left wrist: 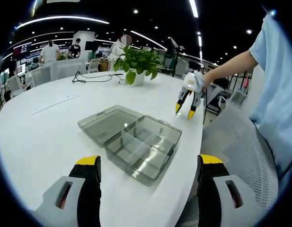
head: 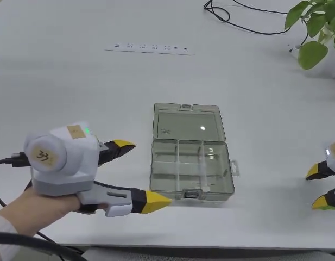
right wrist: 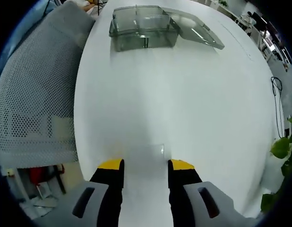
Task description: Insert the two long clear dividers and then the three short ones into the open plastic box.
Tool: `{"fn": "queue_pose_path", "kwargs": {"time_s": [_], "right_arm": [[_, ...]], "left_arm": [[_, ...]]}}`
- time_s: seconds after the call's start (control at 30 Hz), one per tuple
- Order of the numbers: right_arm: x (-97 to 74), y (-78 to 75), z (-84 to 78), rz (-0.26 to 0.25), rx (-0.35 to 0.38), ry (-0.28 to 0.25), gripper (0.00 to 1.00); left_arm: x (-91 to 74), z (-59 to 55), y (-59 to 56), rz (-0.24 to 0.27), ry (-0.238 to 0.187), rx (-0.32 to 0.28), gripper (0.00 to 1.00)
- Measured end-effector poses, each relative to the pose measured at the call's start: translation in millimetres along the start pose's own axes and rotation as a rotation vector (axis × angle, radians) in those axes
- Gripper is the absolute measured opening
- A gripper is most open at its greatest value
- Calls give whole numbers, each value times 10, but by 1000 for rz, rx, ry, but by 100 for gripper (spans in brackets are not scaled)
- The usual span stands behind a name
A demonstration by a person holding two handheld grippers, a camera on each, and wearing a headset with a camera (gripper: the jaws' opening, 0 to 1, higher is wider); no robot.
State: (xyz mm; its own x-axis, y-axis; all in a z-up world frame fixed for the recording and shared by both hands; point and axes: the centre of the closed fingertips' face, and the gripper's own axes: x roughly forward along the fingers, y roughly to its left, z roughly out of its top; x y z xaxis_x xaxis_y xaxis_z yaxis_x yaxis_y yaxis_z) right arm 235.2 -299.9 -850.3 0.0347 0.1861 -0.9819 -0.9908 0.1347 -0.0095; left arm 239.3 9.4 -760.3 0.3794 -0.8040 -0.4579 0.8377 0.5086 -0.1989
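Open box [head: 154, 179] lies just ahead of the left gripper [head: 143, 172].
Its sticker [head: 44, 156] seems to read "33"; jaws wide, empty, hand [head: 37, 209] behind. Right gripper [right wrist: 146, 164] half-spread, flanking a faint clear divider [right wrist: 146, 152]; hold unclear.

The head view's edge cuts off the right gripper [head: 318, 188]; clear dividers [head: 202, 163] in the box [head: 166, 190] are too faint to count.

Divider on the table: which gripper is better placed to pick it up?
Right, probably: the divider lies just ahead of the right gripper, between its open jaws; the left gripper faces the box.
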Motion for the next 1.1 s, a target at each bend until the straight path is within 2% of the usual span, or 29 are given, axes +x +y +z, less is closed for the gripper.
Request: {"fn": "queue_pose_path", "kwargs": {"time_s": [0.23, 0.33, 0.7, 0.83, 1.0, 1.1], "right_arm": [[2, 22, -3, -1, -12, 14, 33], [8, 0, 18, -13, 87, -12, 33], [-2, -28, 56, -27, 153, -25, 32], [-38, -48, 141, -29, 170, -51, 32], [-105, -81, 320, -44, 156, -90, 32], [-189, -121, 521, -72, 129, -138, 32]], "left_arm": [[31, 16, -24, -7, -5, 3, 85], [41, 6, -32, -8, -4, 0, 83], [37, -37, -9, -18, 4, -16, 83], [47, -37, -3, -18, -2, -17, 81], [80, -27, -14, -25, -19, -54, 80], [99, 33, -26, -30, -58, -108, 79]]}}
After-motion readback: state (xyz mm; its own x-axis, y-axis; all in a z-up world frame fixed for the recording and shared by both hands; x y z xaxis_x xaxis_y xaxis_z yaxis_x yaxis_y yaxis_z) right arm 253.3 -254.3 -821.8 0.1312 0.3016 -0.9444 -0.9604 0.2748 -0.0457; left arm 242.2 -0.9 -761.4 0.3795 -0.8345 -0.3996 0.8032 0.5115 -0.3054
